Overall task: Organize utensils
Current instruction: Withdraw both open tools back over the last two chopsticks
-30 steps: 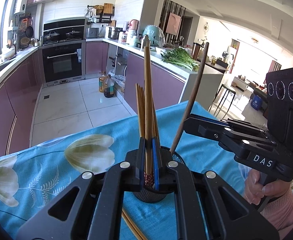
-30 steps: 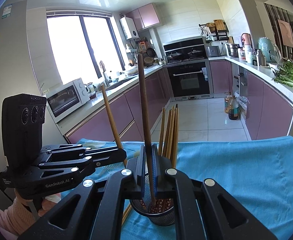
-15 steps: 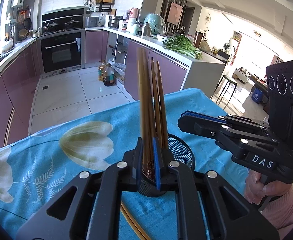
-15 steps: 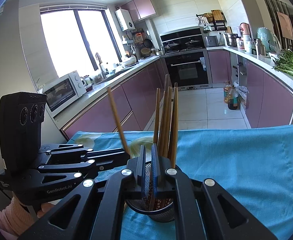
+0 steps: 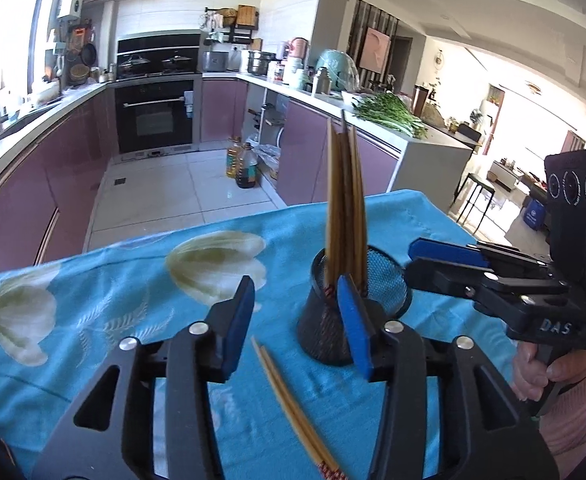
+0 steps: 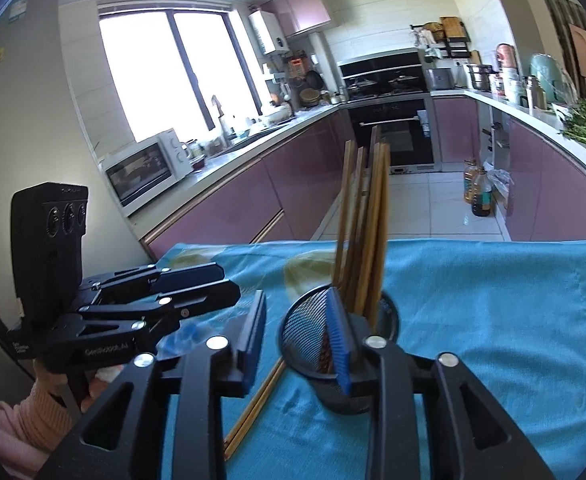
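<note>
A black mesh cup [image 5: 351, 308] stands on the blue cloth and holds several wooden chopsticks [image 5: 345, 204] upright. It also shows in the right wrist view [image 6: 333, 344] with the chopsticks [image 6: 367, 232]. My left gripper [image 5: 299, 320] is open and empty just in front of the cup. My right gripper [image 6: 297, 340] is open and empty, its right finger by the cup's rim. It also shows in the left wrist view [image 5: 445, 264], right of the cup. A loose pair of chopsticks [image 5: 293, 408] lies flat on the cloth, seen also in the right wrist view [image 6: 257, 408].
The table wears a blue cloth with pale tulips [image 5: 213, 256]. Its far edge [image 5: 173, 232] drops to the kitchen floor. Purple cabinets [image 6: 253, 208] and counters stand beyond. The left gripper body [image 6: 105, 312] sits at the left of the right wrist view.
Both grippers opened and let their chopsticks drop into the mesh cup. Both have drawn back a little from the cup.
</note>
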{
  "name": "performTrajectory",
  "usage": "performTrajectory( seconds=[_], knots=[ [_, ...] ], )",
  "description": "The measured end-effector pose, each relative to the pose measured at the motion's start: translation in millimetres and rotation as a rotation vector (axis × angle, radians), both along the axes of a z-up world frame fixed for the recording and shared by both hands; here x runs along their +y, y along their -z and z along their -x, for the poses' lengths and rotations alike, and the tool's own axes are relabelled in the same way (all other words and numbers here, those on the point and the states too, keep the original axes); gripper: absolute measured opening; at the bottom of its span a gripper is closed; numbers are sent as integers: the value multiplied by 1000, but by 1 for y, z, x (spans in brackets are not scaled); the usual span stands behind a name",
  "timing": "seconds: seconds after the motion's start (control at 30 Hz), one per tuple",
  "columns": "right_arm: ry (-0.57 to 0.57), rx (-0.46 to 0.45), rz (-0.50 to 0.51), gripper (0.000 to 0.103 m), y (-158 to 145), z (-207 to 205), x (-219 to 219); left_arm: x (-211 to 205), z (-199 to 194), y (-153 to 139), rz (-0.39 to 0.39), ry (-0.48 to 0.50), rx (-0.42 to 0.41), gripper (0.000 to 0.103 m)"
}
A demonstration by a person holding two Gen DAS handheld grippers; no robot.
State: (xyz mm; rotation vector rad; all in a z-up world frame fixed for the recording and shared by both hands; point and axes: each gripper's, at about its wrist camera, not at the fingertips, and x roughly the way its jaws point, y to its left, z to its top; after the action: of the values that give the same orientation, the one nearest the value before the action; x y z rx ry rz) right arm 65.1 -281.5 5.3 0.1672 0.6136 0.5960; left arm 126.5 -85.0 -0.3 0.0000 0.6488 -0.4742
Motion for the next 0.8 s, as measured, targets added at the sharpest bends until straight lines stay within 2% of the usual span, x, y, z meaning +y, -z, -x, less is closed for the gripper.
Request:
performTrajectory(
  seconds=[0.07,0.13,0.17,0.23,0.3,0.53,0.8],
  knots=[
    [-42,5,18,41,4,9,9,13,9,5,-12,-30,-7,54],
    [-74,15,39,44,11,17,18,24,16,13,-25,-61,-4,65],
    [-85,28,50,45,16,19,23,30,20,18,-24,-74,3,67],
    [-103,67,55,46,28,20,29,39,24,26,-32,-96,15,78],
    [-114,123,60,46,46,20,37,48,28,36,-43,-140,24,83],
    [-110,242,105,46,89,19,58,65,36,67,-68,-193,76,83],
    [-87,260,154,41,98,20,65,66,40,90,-72,-193,113,82]
  ],
)
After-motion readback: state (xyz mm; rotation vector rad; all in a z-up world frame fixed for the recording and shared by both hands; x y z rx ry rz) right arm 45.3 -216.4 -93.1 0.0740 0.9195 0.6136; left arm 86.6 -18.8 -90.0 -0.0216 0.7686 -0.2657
